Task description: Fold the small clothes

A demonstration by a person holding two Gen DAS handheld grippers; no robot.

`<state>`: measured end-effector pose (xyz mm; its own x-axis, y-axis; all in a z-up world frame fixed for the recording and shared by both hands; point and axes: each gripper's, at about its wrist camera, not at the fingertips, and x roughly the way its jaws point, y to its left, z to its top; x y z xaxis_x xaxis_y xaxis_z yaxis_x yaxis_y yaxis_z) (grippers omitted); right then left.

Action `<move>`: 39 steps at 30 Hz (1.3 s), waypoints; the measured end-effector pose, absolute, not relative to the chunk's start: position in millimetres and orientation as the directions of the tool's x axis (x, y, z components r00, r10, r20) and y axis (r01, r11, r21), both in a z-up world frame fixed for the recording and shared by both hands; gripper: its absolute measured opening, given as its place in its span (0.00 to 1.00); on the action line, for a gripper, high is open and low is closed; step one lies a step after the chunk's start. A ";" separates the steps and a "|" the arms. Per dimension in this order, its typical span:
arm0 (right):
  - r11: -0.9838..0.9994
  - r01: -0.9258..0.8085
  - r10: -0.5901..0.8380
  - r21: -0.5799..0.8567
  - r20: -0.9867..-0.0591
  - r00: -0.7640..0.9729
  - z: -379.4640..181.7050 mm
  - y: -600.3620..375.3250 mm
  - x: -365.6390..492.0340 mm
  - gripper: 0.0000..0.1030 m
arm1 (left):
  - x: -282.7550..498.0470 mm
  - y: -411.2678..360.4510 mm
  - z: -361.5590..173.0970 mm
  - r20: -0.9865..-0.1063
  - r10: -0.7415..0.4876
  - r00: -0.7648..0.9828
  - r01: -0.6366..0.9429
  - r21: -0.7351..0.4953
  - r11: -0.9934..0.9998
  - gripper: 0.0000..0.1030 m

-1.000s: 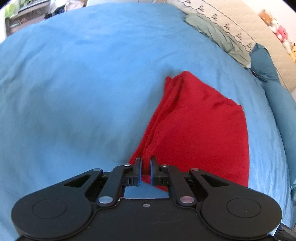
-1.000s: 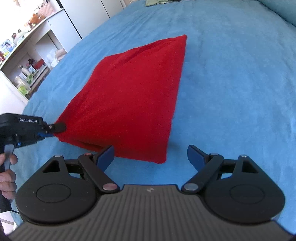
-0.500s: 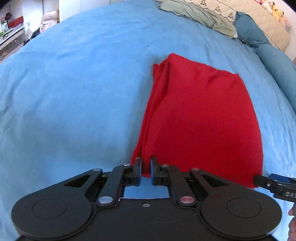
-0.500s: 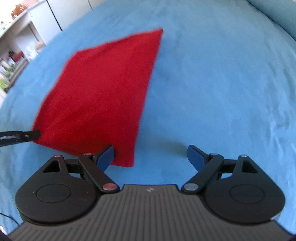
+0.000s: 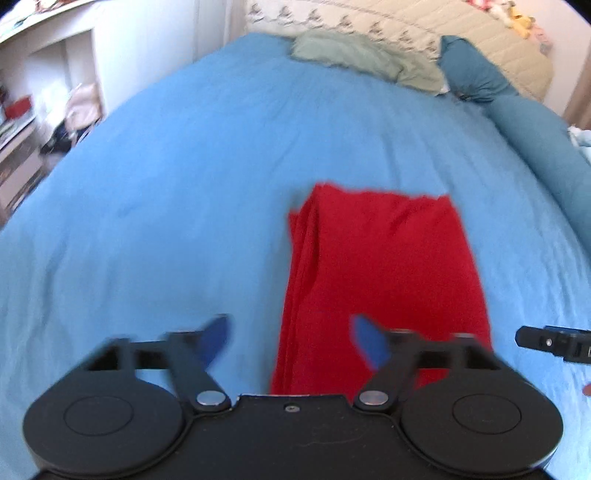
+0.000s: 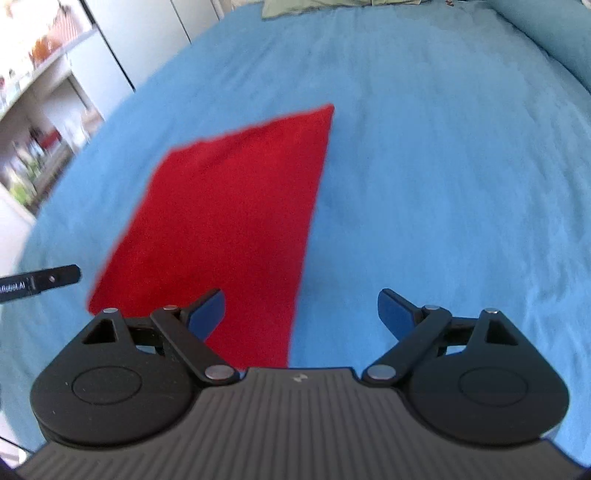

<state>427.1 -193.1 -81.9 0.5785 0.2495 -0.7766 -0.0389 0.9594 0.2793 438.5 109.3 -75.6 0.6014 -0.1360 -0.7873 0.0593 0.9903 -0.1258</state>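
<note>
My left tongs are opening; their blue pads stand well apart with nothing pressed between them. The near left corner of the red garment lies below and between the pads, apparently clear of both, though motion blur keeps me from being sure.

My right tongs stand wide and hold nothing. Their left pad sits over the garment's near edge; their right pad sits over bare bedding.

The red garment lies flat on the blue bedspread, folded to a long four-sided panel. Layered edges show along its left side in the left wrist view; its right side is a clean straight line in the right wrist view.

Each tool shows in the other's camera: the right tongs' tip just beside the garment's near right corner, the left tongs' tip just beside its near left corner.

At the far end of the bed lie a crumpled green cloth, a teal pillow and a quilted cream cover. White shelving stands off the bed's left side.
</note>
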 end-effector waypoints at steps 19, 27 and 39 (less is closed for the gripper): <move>0.851 0.070 0.429 0.521 -0.765 0.481 -147.9 -200.3 519.3 0.91 | 554.7 98.4 -148.9 -0.849 -0.356 0.390 0.131 -0.331 0.934 0.44; 0.865 0.000 0.430 0.502 -0.741 0.516 -131.5 -182.1 518.6 0.40 | 548.3 73.4 -131.9 -0.872 -0.250 0.420 0.146 -0.207 0.967 0.24; 0.878 -0.087 0.417 0.470 -0.666 0.619 -42.9 -192.5 459.6 0.35 | 490.9 41.5 -65.5 -0.815 -0.293 0.500 0.219 -0.208 0.953 0.18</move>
